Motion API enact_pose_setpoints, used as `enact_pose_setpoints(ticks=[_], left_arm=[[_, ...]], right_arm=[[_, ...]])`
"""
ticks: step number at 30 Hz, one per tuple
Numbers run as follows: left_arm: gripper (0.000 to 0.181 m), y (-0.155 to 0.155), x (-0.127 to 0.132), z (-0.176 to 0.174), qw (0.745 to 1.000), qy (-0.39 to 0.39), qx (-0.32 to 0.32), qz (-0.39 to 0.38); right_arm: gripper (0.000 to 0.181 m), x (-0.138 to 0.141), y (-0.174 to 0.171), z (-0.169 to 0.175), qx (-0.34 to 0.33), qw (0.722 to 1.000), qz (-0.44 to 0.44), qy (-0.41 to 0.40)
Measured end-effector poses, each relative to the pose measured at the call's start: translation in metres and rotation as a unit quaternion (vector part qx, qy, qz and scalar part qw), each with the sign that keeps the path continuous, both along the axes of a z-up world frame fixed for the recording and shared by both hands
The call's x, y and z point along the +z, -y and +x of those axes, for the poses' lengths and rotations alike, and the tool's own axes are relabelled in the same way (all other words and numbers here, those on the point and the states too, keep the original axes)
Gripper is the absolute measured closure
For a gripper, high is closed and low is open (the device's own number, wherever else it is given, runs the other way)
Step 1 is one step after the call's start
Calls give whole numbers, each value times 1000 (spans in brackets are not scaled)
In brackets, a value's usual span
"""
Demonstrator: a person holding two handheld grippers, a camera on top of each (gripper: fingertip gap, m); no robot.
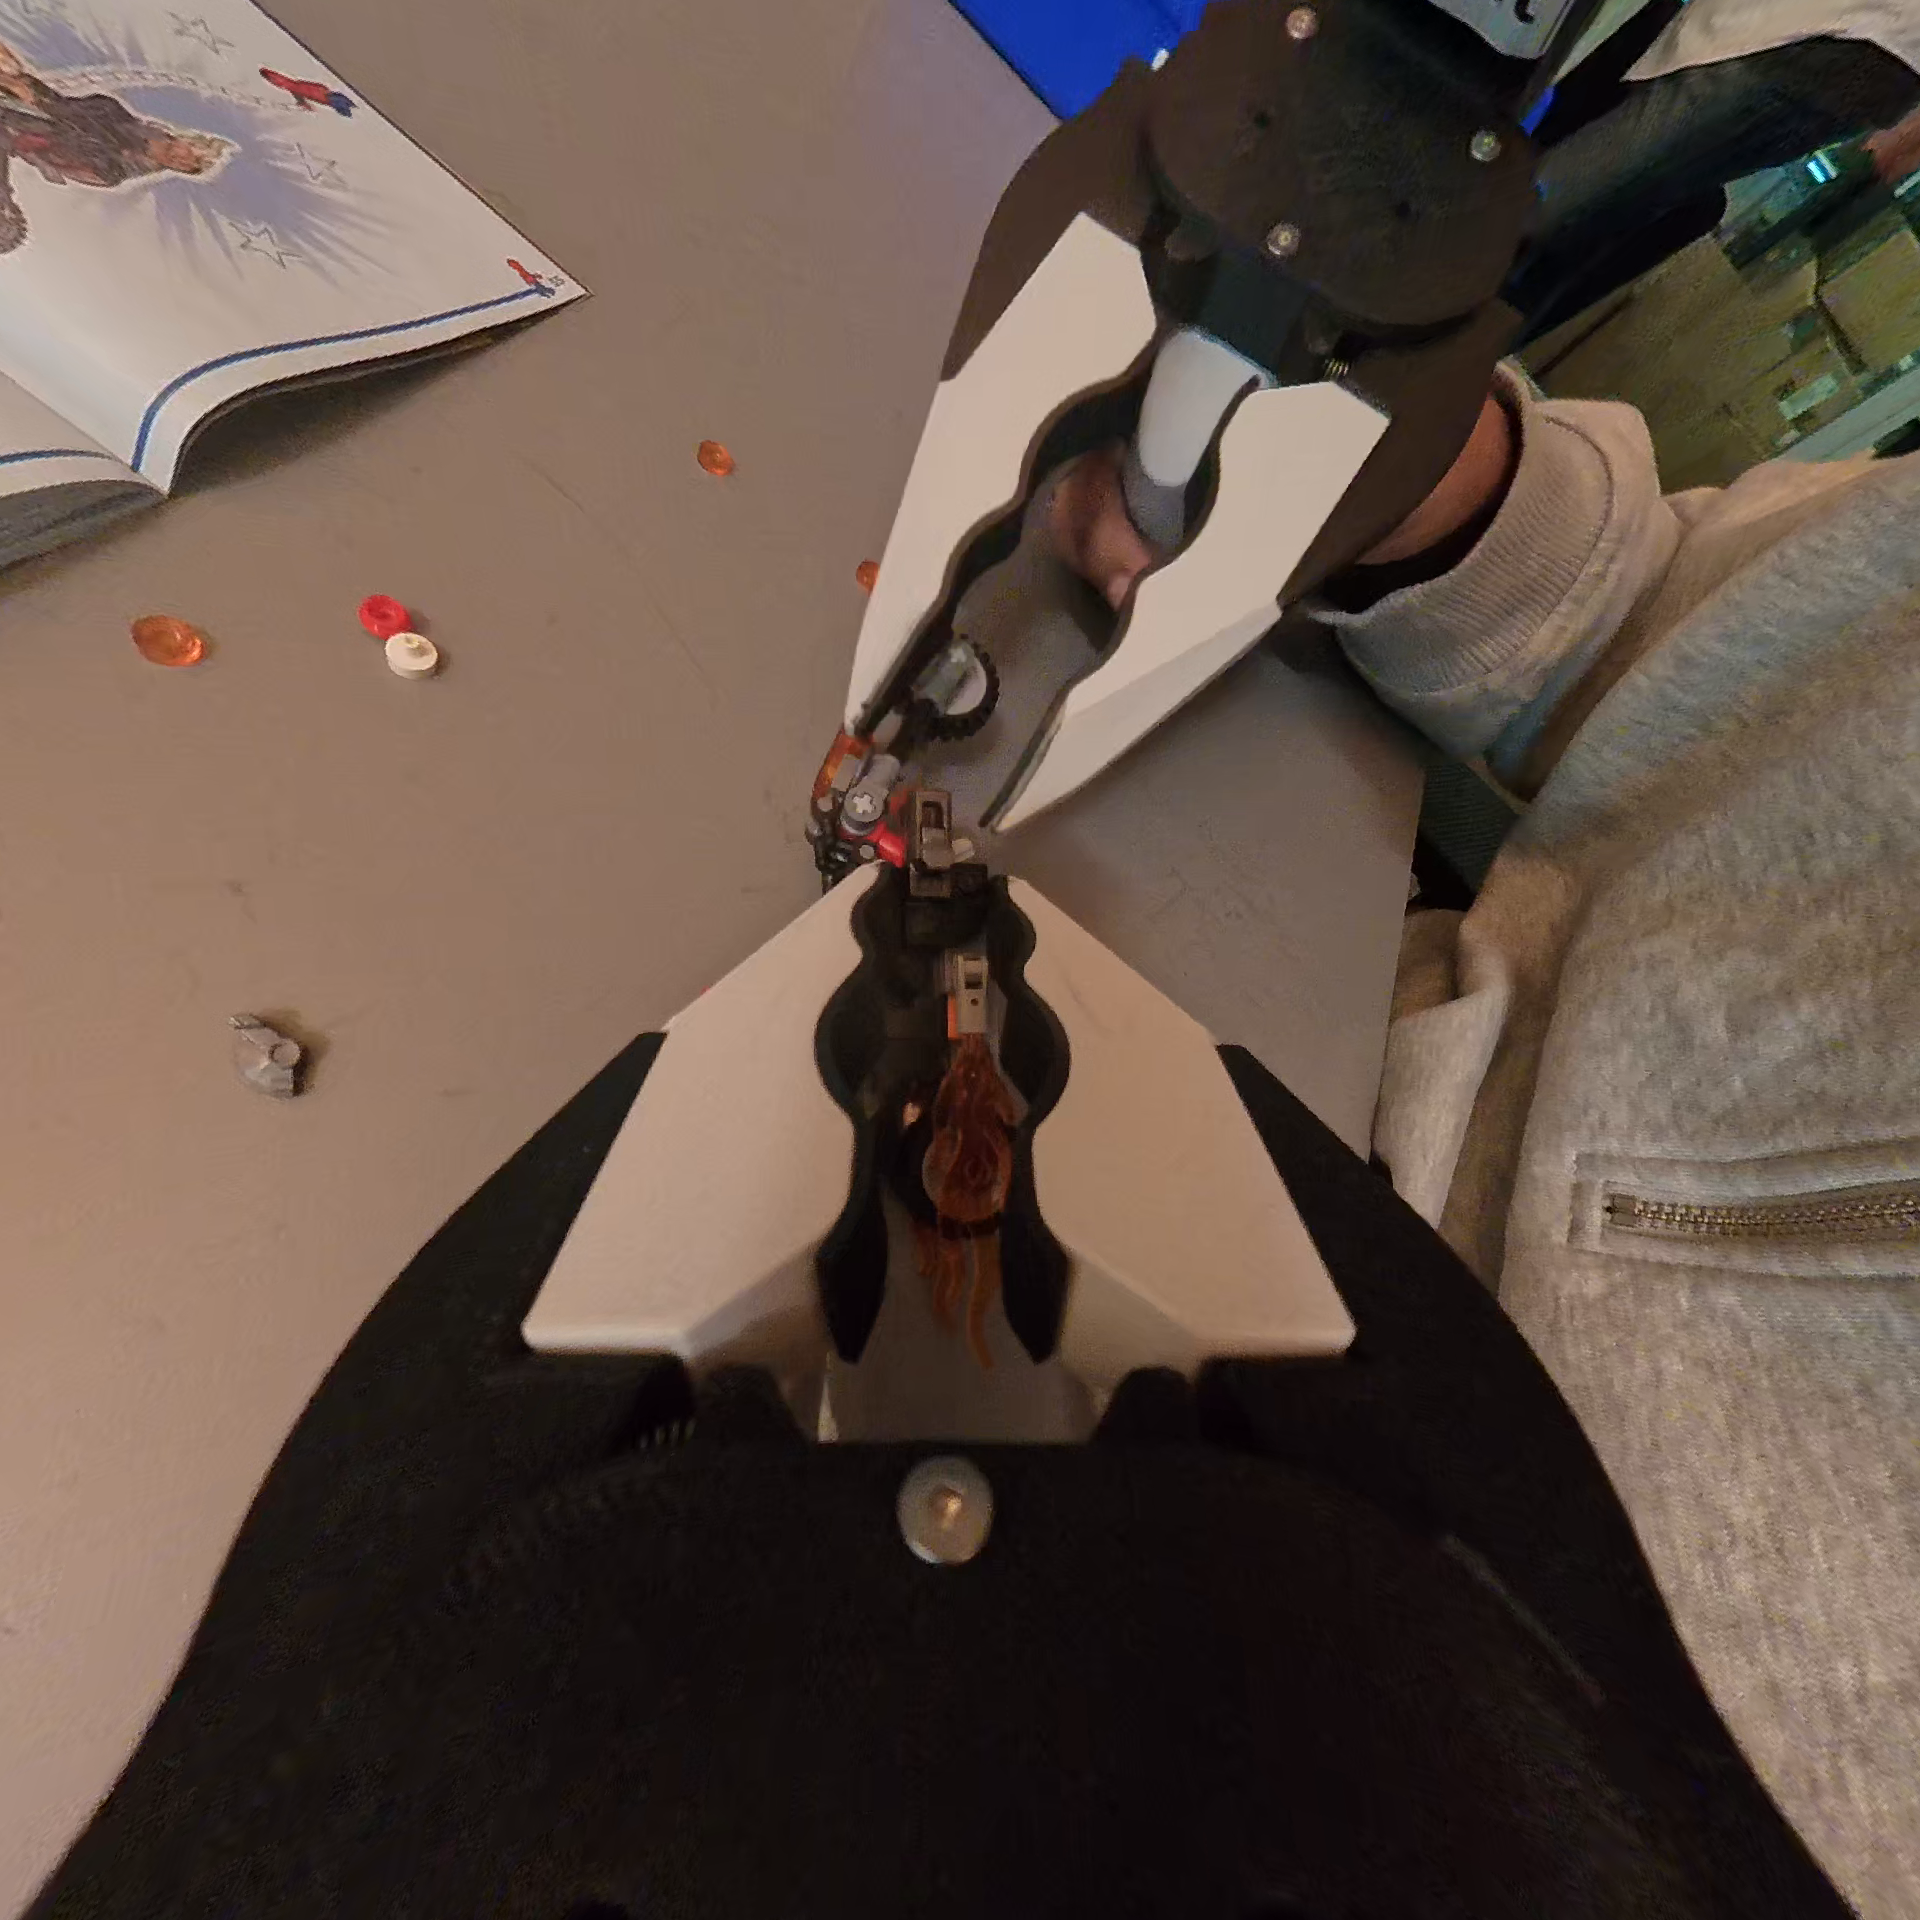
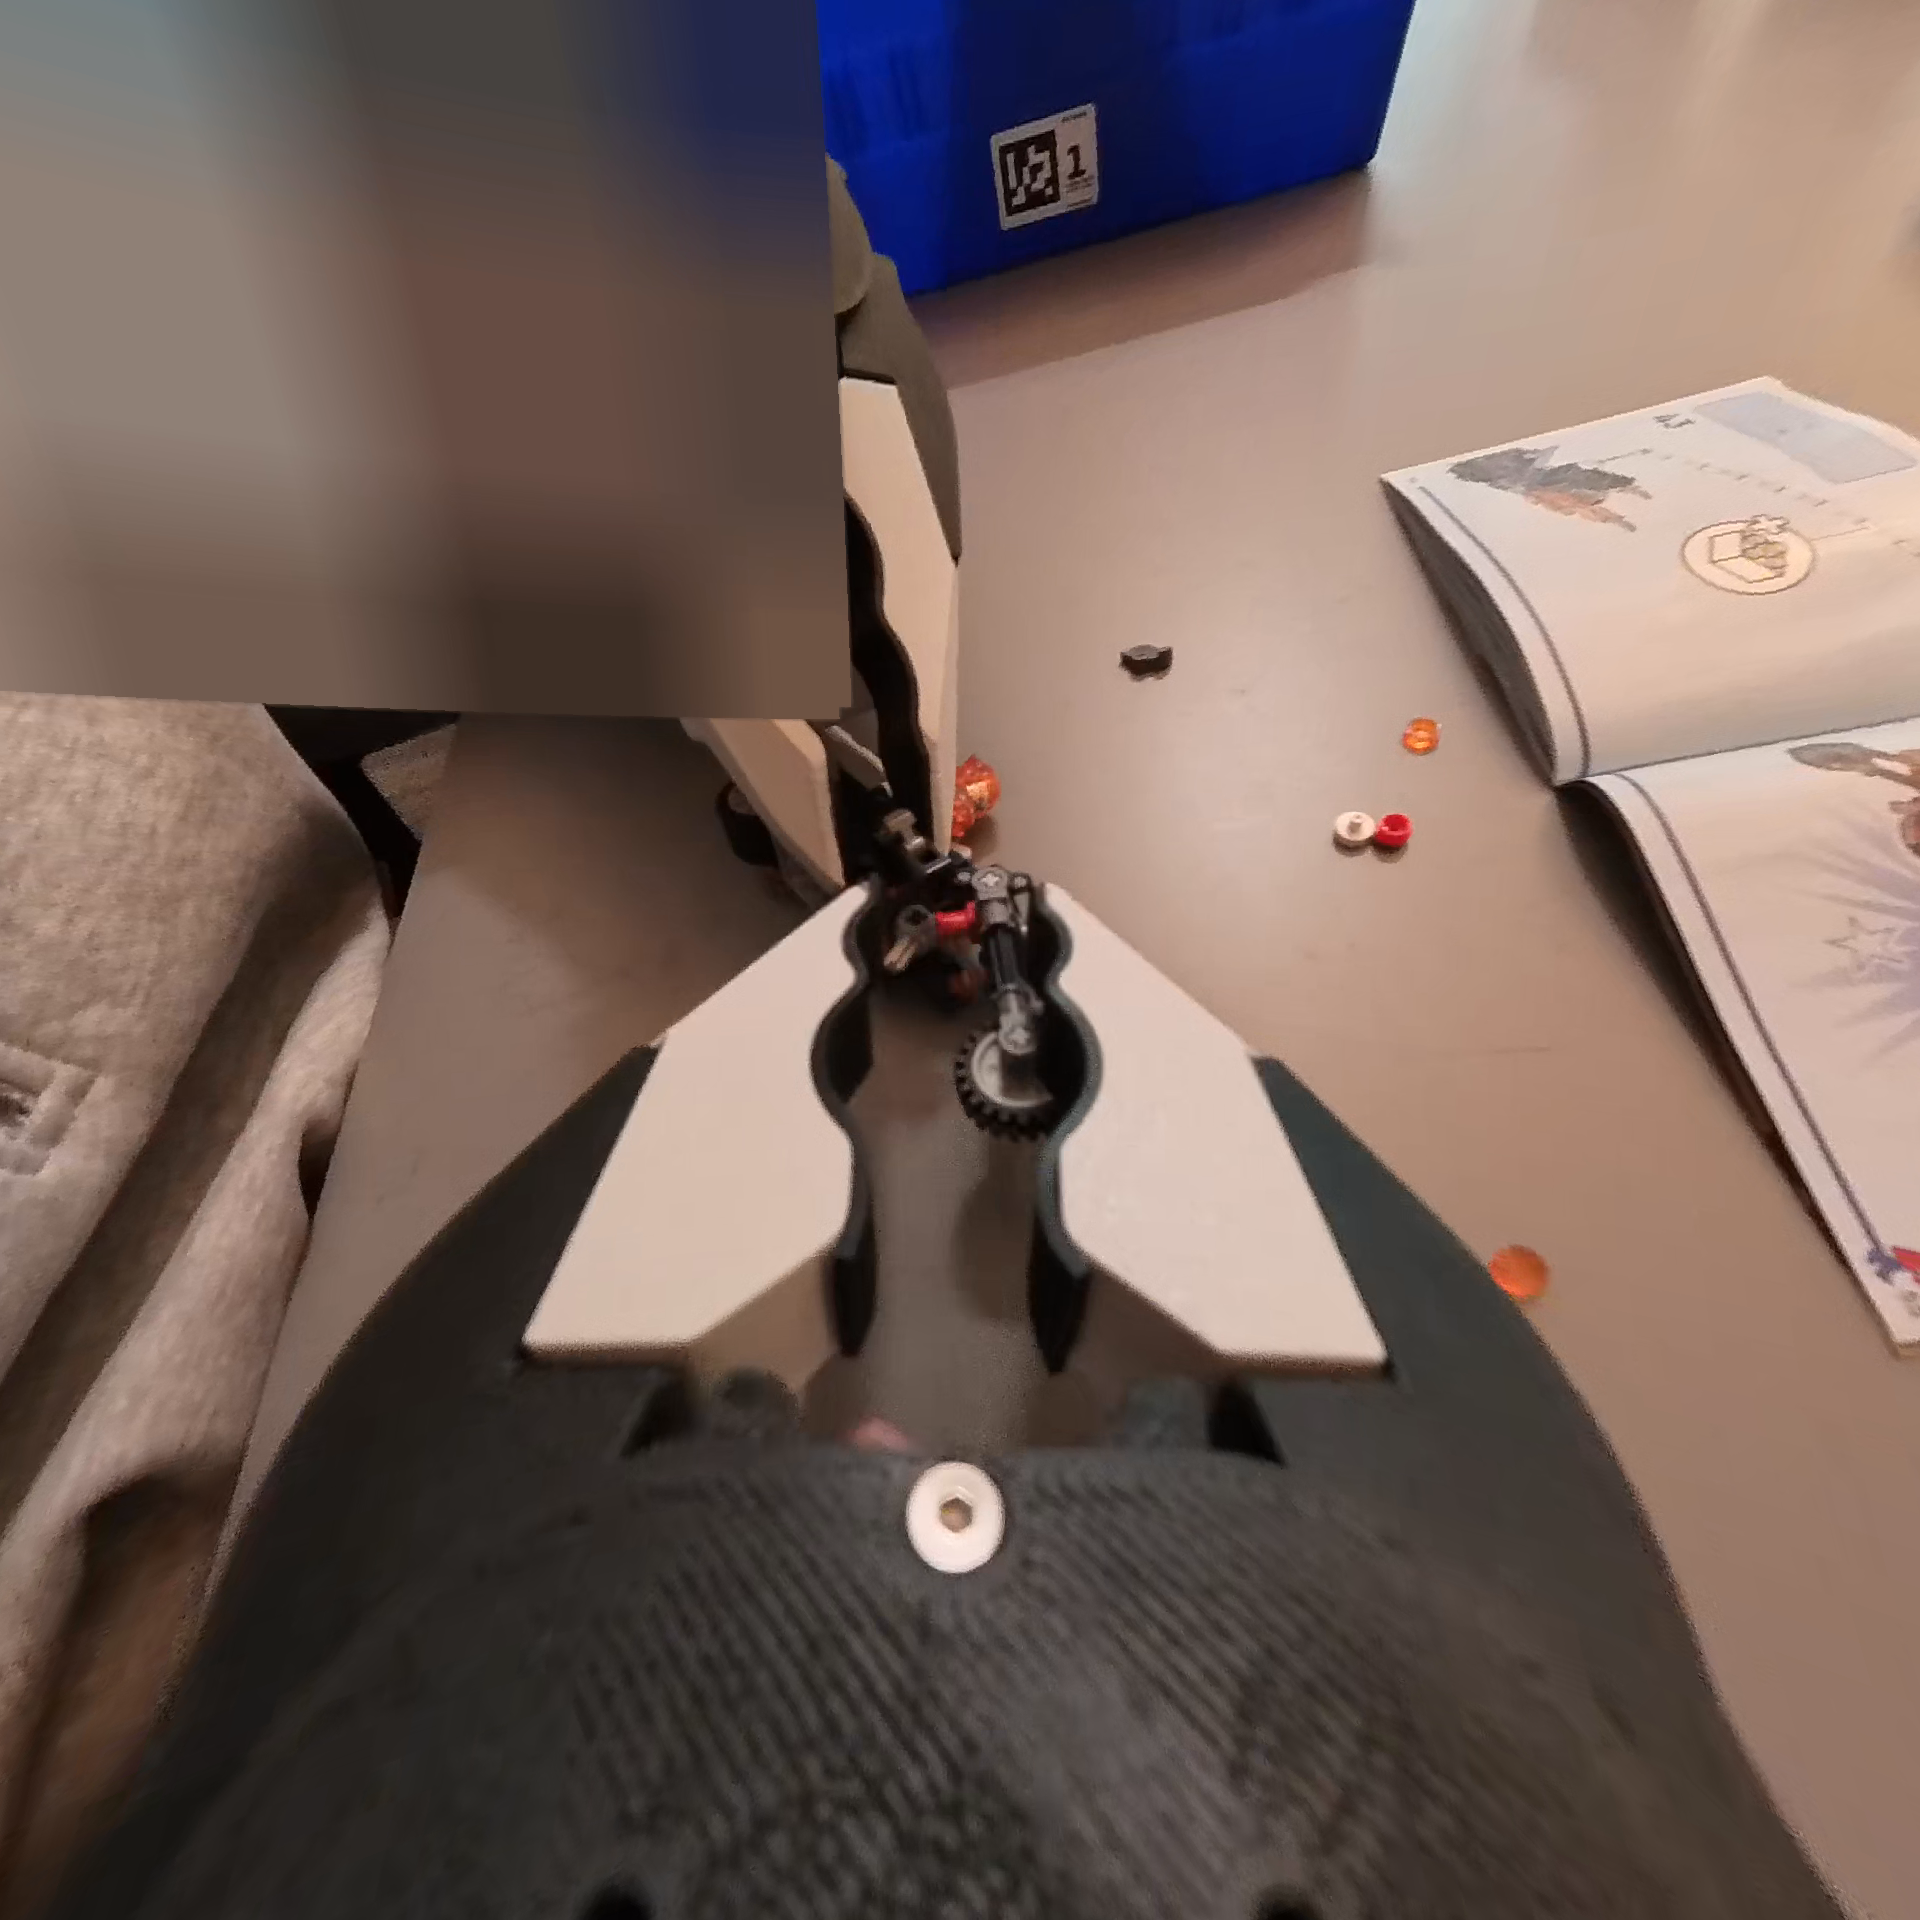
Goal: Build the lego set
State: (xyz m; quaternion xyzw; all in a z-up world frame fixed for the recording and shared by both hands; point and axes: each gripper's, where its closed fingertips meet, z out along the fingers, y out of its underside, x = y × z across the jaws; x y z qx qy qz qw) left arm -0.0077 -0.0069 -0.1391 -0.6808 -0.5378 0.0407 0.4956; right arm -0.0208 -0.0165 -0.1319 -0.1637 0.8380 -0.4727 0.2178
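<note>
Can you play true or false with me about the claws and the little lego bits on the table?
1. The left claw holds a lego piece with an orange flame. True.
2. The right claw is empty. False: it grips a piece with a black gear.
3. The red stud sits right beside the white stud. True.
4. The instruction booklet is closed. False: it lies open on the grey table.
</note>
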Motion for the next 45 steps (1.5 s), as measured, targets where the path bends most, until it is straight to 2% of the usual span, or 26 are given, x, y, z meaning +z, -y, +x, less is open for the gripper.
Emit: enact_pose_setpoints(ticks=[6,11,13,17,19,21,25,32,36,41,45], left_arm=[[166,1,0,-1,1000,1,2,9],[166,2,0,-2,1000,-2,7,6],[166,3,0,-3,1000,-4,11,5],[166,4,0,-4,1000,-6,19,5],[166,5,0,-6,1000,-8,26,2],[166,6,0,-6,1000,-8,30,1],[166,9,0,-8,999,-8,45,1],[167,12,0,-10,998,-10,57,-9],[167,12,0,-10,998,-10,58,-3],[166,12,0,-10,998,-13,57,-1],[166,12,0,-10,998,-13,57,5]], right_arm=[[158,4,-1,-6,-25,999,-18,-15],[156,29,-11,-34,-103,992,-70,-1],[156,31,-21,-43,-138,988,-66,10],[156,1,-44,-48,-209,977,10,30],[155,-18,-57,-57,-259,964,62,13],[156,-26,-63,-64,-285,955,78,-11],[164,-30,-53,-57,-269,959,86,-36],[165,-38,-34,-44,-235,960,86,-127],[177,-39,-30,-41,-222,963,86,-124],[178,-38,-30,-39,-218,965,83,-123],[179,-18,-23,-24,-190,975,17,-117]])
